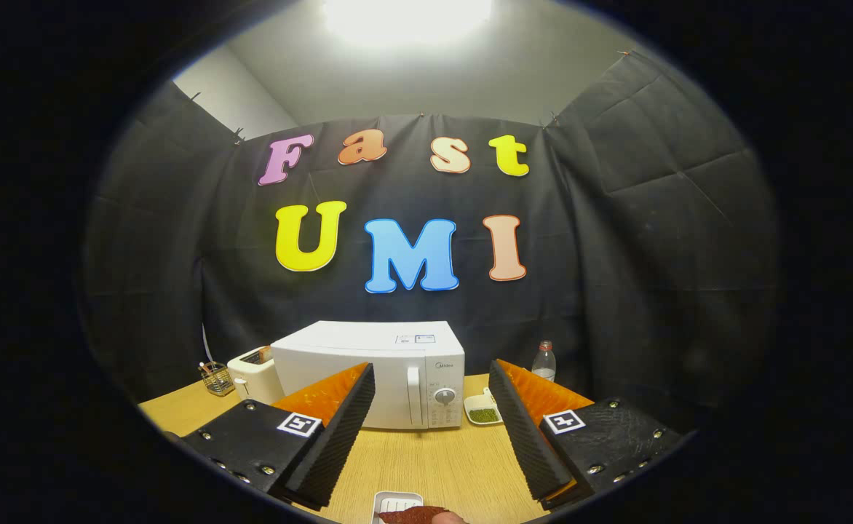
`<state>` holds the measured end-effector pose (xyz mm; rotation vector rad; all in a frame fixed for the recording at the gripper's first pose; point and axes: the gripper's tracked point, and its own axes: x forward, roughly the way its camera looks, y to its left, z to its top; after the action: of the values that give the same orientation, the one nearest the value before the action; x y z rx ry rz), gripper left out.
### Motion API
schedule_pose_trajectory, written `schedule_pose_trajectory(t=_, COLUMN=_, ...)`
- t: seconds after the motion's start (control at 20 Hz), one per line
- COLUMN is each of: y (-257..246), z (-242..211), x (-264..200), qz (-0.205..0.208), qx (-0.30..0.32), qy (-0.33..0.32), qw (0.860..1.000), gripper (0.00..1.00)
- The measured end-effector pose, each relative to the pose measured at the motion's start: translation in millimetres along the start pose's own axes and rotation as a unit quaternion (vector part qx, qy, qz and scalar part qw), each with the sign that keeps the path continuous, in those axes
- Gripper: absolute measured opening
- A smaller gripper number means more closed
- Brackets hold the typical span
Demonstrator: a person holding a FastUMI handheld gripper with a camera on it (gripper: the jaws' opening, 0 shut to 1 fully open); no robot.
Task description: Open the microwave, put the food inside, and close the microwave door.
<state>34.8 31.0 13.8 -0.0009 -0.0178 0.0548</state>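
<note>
A white microwave (375,367) stands on the wooden table (434,458) beyond my fingers, its door shut, with the handle (414,395) and a dial on its right side. My gripper (432,386) hovers well in front of it, open wide, with nothing between the fingers. Close below the fingers sits a small white dish (395,502) with a dark reddish piece of food (418,515) partly cut off from sight.
A white toaster (253,373) stands left of the microwave, with a small wire holder (216,378) further left. Right of the microwave are a white dish of green bits (482,413) and a clear bottle (544,362). Black cloth walls the booth behind.
</note>
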Motion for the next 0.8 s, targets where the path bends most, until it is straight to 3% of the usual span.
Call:
schedule_pose_trajectory(t=0.4, y=0.7, z=-6.2, x=60.5, qz=0.018, qx=0.012, qy=0.011, qw=1.000, gripper=0.96)
schedule_pose_trajectory(t=0.8, y=13.2, z=-40.2, x=135.2, qz=0.041, qx=0.011, qy=0.036, qw=0.998, gripper=0.96)
